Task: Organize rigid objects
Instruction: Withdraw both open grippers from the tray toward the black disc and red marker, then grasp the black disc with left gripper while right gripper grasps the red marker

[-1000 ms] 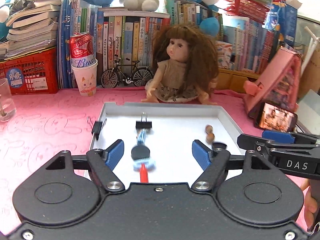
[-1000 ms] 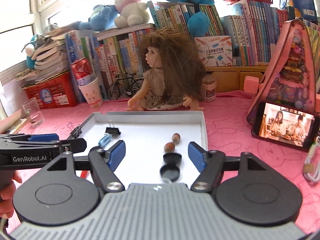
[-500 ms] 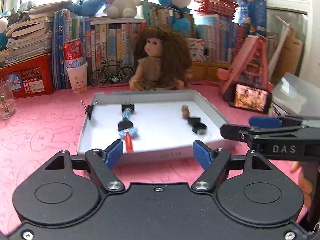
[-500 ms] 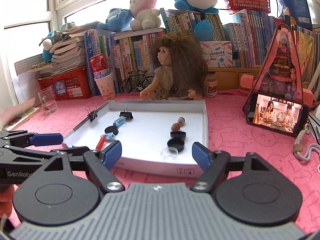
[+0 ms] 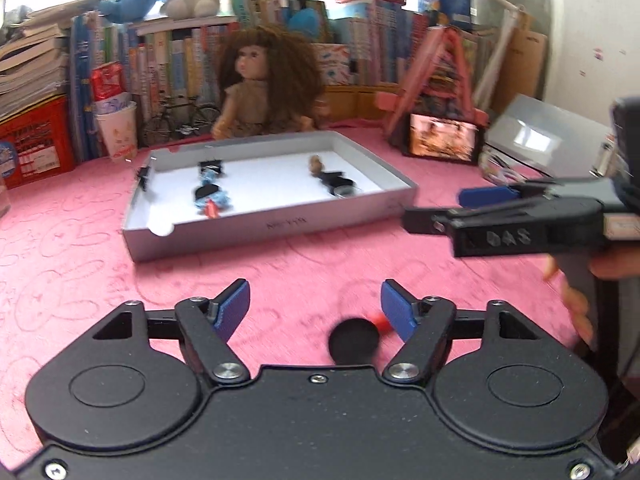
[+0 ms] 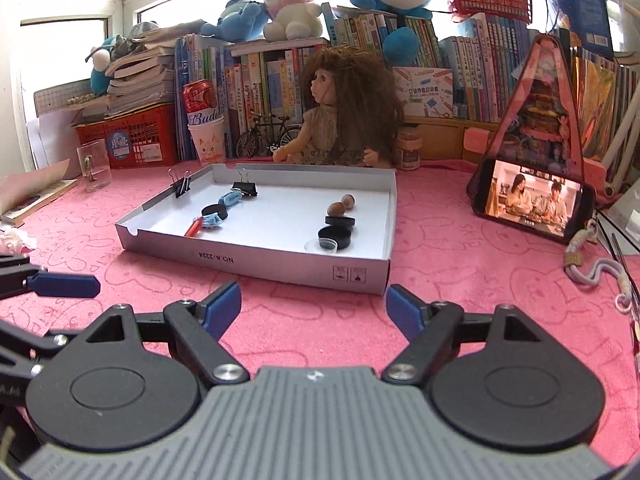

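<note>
A shallow white box lid (image 6: 304, 266) (image 5: 280, 222) lies on the pink cloth. In it are black round caps (image 6: 335, 238), two brown nuts (image 6: 341, 206), a red pen with blue clips (image 6: 208, 222), and black binder clips (image 6: 245, 187). One binder clip (image 6: 181, 186) grips the lid's left wall. My left gripper (image 5: 314, 308) is open and empty, low over the cloth in front of the lid; a black disc with a red tip (image 5: 354, 340) lies between its fingers. My right gripper (image 6: 314, 306) is open and empty, in front of the lid's near wall.
A doll (image 6: 340, 120) sits behind the lid. A phone (image 6: 532, 204) leans on a pink stand at the right. A paper cup with a can (image 6: 206, 136), a glass (image 6: 94, 164) and a red basket (image 6: 128, 142) stand at the back left, with books behind.
Both grippers have pulled back from over the lid toward the near side of the table. Both stayed open. The lid's contents have not moved.
</note>
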Demonstrator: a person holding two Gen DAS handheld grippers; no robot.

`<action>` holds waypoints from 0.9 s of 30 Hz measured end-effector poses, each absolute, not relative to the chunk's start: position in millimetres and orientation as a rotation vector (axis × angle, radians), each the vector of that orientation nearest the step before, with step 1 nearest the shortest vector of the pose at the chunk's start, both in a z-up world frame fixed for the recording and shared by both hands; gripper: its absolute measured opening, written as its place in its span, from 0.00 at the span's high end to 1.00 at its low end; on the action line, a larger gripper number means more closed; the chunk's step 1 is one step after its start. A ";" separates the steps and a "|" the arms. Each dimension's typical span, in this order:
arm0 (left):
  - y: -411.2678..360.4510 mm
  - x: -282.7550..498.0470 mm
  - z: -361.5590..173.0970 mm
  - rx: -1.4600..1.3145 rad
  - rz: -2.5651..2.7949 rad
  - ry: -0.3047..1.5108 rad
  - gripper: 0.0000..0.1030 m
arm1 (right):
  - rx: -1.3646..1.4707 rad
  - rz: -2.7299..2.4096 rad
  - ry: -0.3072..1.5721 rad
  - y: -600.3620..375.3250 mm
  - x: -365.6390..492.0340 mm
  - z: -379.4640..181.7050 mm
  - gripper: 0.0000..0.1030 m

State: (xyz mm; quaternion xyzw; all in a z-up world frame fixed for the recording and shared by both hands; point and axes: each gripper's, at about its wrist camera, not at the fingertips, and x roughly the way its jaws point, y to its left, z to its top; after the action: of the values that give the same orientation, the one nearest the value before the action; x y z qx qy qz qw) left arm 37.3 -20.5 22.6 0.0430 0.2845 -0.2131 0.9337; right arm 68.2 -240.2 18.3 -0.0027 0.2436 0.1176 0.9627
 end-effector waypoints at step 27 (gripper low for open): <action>1.8 51.2 10.8 0.063 -0.280 0.605 0.71 | 0.036 0.346 0.579 -209.5 31.9 0.4 0.15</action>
State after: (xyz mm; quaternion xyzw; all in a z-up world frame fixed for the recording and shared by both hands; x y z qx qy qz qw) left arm 51.2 1.8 10.8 0.0308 0.2970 -0.1372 0.9445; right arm 31.9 -209.5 0.4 0.0175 0.2840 0.1696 0.9436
